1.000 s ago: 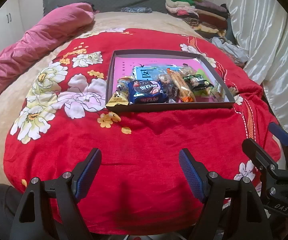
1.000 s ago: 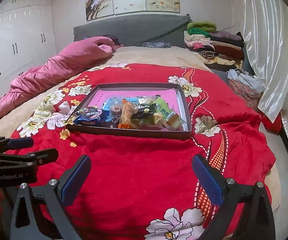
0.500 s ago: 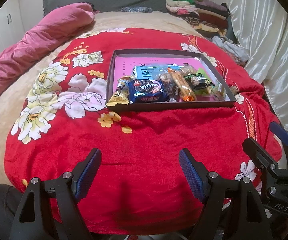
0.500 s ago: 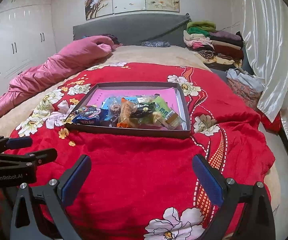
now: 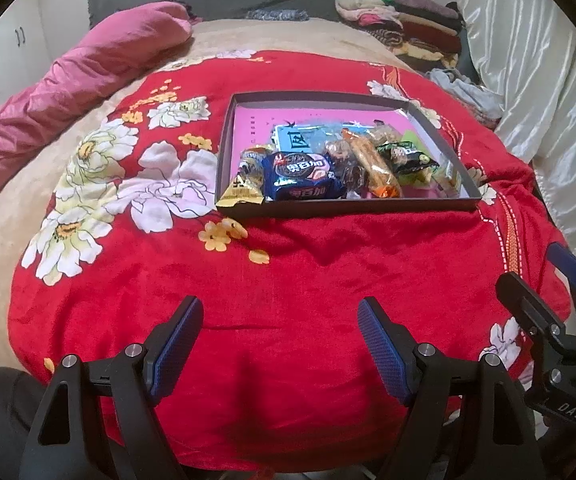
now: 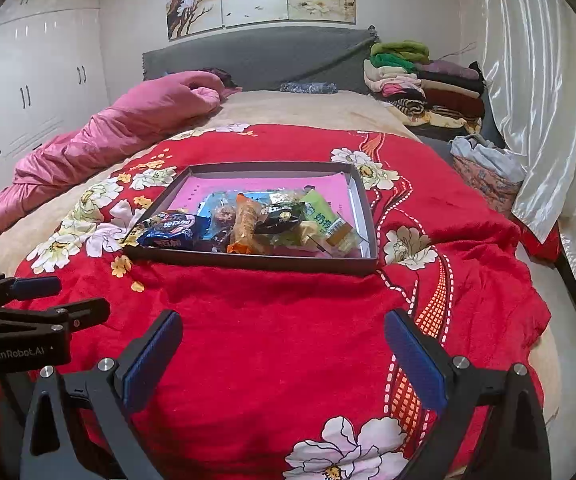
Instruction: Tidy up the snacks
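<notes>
A dark shallow box with a pink floor [image 5: 340,205] [image 6: 255,262] lies on the red flowered blanket [image 5: 288,272] [image 6: 271,328]. Several snack packets are piled at its near end: a blue cookie pack [image 5: 302,176] [image 6: 173,230], a gold packet [image 5: 243,190], an orange bar [image 5: 376,166] [image 6: 245,222], a dark green packet [image 5: 406,158] [image 6: 283,218] and a light green packet [image 6: 322,218]. My left gripper [image 5: 279,338] is open and empty over the blanket's near edge. My right gripper [image 6: 283,354] is open and empty, also short of the box.
A rolled pink quilt [image 5: 67,80] [image 6: 111,132] lies at the left. Folded clothes [image 5: 404,28] [image 6: 424,80] are stacked at the far right by the grey headboard [image 6: 255,56]. A white curtain [image 6: 544,100] hangs on the right. White wardrobes [image 6: 27,80] stand left.
Both views have shifted only slightly; the box sits a touch lower in the left wrist view. Both grippers stay open and empty.
</notes>
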